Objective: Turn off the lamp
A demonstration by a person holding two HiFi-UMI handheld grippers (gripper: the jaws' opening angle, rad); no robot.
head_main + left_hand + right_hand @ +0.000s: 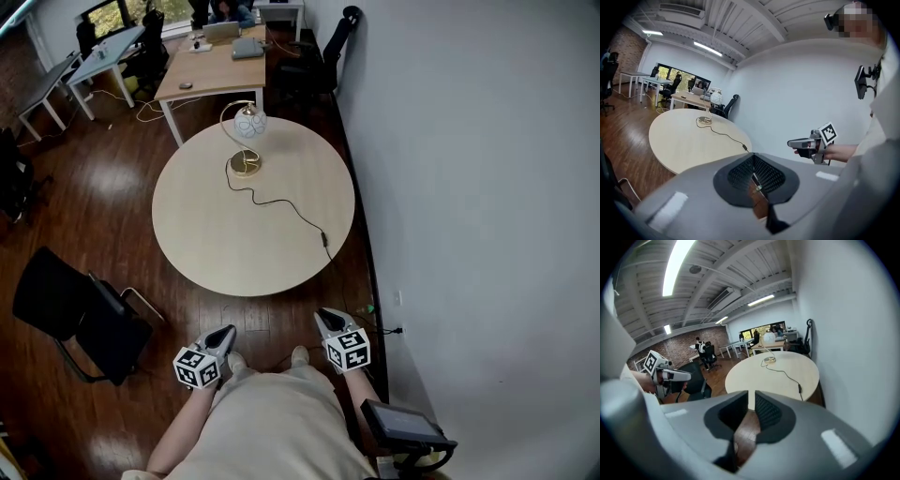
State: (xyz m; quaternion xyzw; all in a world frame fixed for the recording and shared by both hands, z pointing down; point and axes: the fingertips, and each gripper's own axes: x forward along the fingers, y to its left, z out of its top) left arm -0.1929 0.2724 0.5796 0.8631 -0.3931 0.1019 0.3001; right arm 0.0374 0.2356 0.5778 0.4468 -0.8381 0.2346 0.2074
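Note:
The lamp (pixel 248 123), a white globe shade on a gold base, stands at the far side of the round table (pixel 216 246). Its black cord runs to an inline switch (pixel 325 240) near the table's right edge. Both grippers hang short of the table's near edge, far from the lamp. My left gripper (pixel 223 336) has its jaws closed together on nothing. My right gripper (pixel 326 319) shows a narrow gap with nothing in it. The left gripper view has the lamp (pixel 716 97) and switch (pixel 746 148) beyond its gripper (pixel 752 159). The right gripper view has the lamp (pixel 768 338) past its gripper (pixel 749 404).
A black chair (pixel 75 314) stands left of me on the wooden floor. A wooden desk (pixel 211 67) with a laptop sits behind the table. The white wall (pixel 469 187) runs close along the right, with a socket (pixel 398 330) low down and a black device (pixel 405 427) beside me.

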